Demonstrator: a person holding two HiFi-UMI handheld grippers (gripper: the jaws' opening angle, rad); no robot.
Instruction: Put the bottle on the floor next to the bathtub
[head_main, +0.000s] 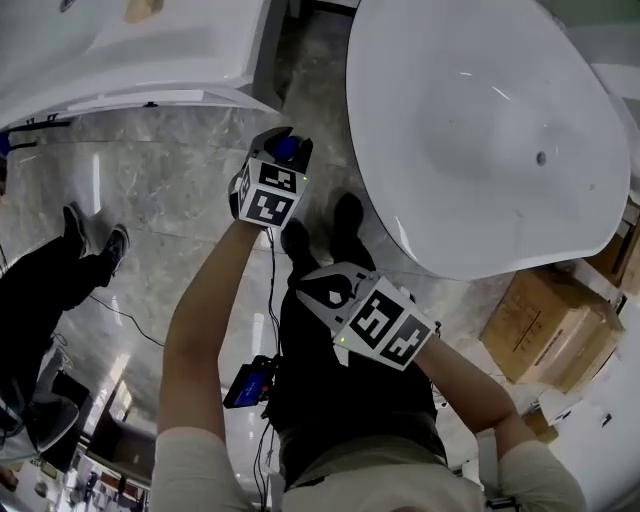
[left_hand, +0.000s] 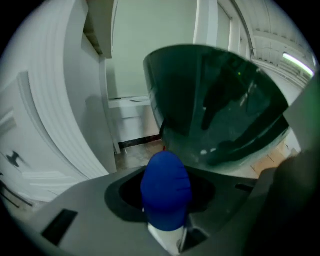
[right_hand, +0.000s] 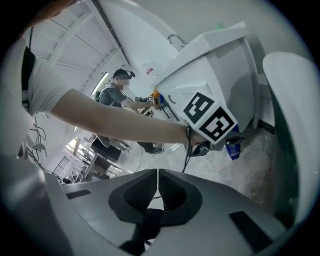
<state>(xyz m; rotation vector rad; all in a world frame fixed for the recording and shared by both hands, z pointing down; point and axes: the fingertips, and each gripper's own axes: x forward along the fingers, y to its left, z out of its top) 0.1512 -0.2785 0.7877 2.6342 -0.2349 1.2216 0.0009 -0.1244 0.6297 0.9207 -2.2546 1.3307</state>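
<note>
- The left gripper (head_main: 285, 152) has its fingers (left_hand: 85, 200) clamped on the bottle (left_hand: 166, 192). They stand part-way apart, one on each side of it.
- The bottle's blue top stands up between the left fingers. A strip of its white body shows just below, nearer the gripper's body.
- In the right gripper view the blue bottle hangs below the left fingers, under that gripper's marker cube (right_hand: 210, 117).
- Grey marble floor (head_main: 180, 200) lies under the bottle. I cannot tell whether the base touches it.
- The bathtub (head_main: 480, 140) rises just ahead and to the right of the left fingers. It is white from above and looks dark and glossy in the left gripper view.
- A second white tub (head_main: 130, 50) stands to the left of the left fingers, with a strip of floor between the two tubs.
- The right gripper (right_hand: 157, 172) has its fingers (right_hand: 125, 195) pressed together with nothing between them.
- Beyond the right fingers the person's bare left forearm (right_hand: 125, 125) crosses the view to the left gripper.
- Cardboard boxes (head_main: 550, 320) sit on the floor to the right of the right fingers, beside the bathtub.
- Another person (right_hand: 117, 95) stands well beyond the right fingers, in dark trousers and dark shoes.
</note>
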